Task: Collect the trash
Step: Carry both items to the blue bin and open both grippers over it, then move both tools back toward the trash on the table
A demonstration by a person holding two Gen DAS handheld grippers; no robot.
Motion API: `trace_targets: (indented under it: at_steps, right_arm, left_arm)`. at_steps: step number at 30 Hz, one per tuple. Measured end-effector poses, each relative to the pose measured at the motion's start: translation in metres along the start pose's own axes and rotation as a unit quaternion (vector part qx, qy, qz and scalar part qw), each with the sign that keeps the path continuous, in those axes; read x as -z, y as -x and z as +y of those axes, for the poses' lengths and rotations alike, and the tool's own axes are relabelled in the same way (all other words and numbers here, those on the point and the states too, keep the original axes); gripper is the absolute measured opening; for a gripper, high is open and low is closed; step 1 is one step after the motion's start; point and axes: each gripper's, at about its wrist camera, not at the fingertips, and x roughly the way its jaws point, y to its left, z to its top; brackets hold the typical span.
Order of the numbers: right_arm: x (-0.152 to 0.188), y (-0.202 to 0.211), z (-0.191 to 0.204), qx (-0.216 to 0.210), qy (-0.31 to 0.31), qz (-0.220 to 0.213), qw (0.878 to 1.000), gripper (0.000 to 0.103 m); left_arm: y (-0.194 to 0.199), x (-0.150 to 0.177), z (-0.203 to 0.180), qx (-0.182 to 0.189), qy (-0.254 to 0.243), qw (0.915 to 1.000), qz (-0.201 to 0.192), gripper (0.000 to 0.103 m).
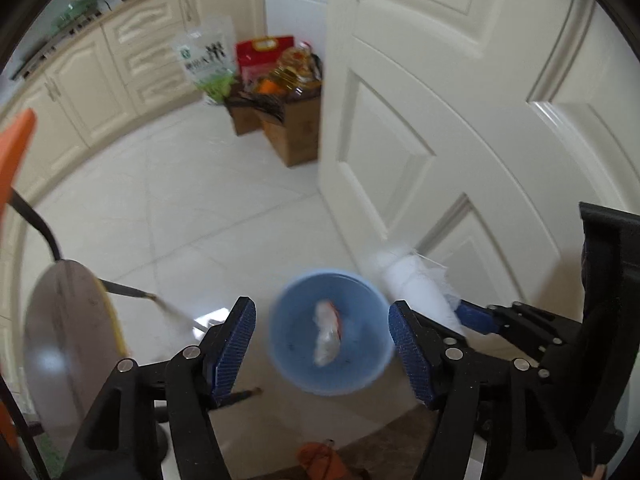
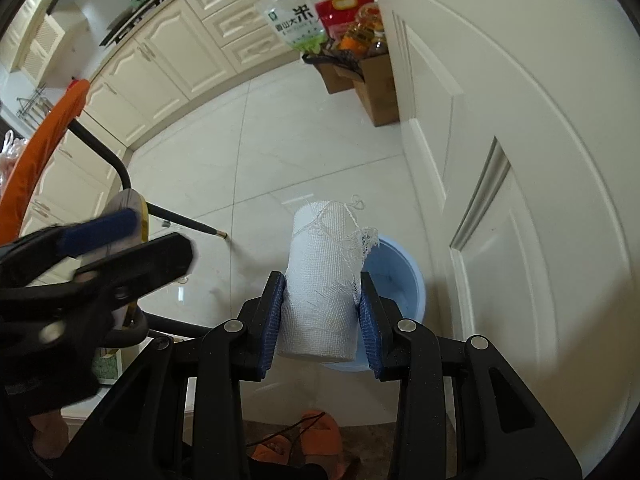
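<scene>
A light blue bin (image 1: pixel 332 332) stands on the white tile floor beside the door, with a crumpled white and red wrapper (image 1: pixel 328 334) inside it. My left gripper (image 1: pixel 322 344) is open and empty, held above the bin. My right gripper (image 2: pixel 322 316) is shut on a white roll of gauze (image 2: pixel 322 280) with frayed threads, held above the bin (image 2: pixel 396 276), whose rim shows behind the roll. The roll (image 1: pixel 416 288) and right gripper also show at the right in the left wrist view.
A white panelled door (image 1: pixel 460 120) stands close on the right. Cardboard boxes with groceries (image 1: pixel 280 112) sit by the door's far edge. Cream cabinets (image 1: pixel 100 80) line the left. A chair with an orange back and round seat (image 1: pixel 68 328) stands at left.
</scene>
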Motion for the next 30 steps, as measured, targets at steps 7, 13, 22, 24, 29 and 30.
trace_targets:
  at_steps: [7,13,22,24,29,30]
  right_arm:
    - [-0.007,0.000,0.008,0.007,0.001,-0.016,1.000,0.068]
    - [-0.008,0.045,0.039,-0.004,0.022,-0.051,0.998,0.088]
    - [-0.008,0.161,0.150,-0.053,0.124,-0.152,0.979,0.103]
    - [-0.008,0.175,0.181,-0.061,0.150,-0.167,0.973,0.103]
    - [-0.009,0.183,0.267,-0.082,0.211,-0.175,0.958,0.103]
    - [-0.009,0.181,0.282,-0.087,0.223,-0.175,0.955,0.103]
  left_arm:
    - [0.013,-0.007,-0.002,-0.057,0.037,0.9975,-0.021,0.068]
    - [0.056,-0.004,-0.001,-0.060,0.065,0.9939,-0.065,0.068]
    - [0.183,0.041,0.043,-0.057,0.111,0.9713,-0.203,0.092]
    - [0.204,0.053,0.060,-0.069,0.127,0.9653,-0.218,0.093]
    - [0.230,0.087,0.107,-0.127,0.168,0.9474,-0.241,0.095]
    - [0.230,0.096,0.114,-0.135,0.177,0.9447,-0.241,0.095]
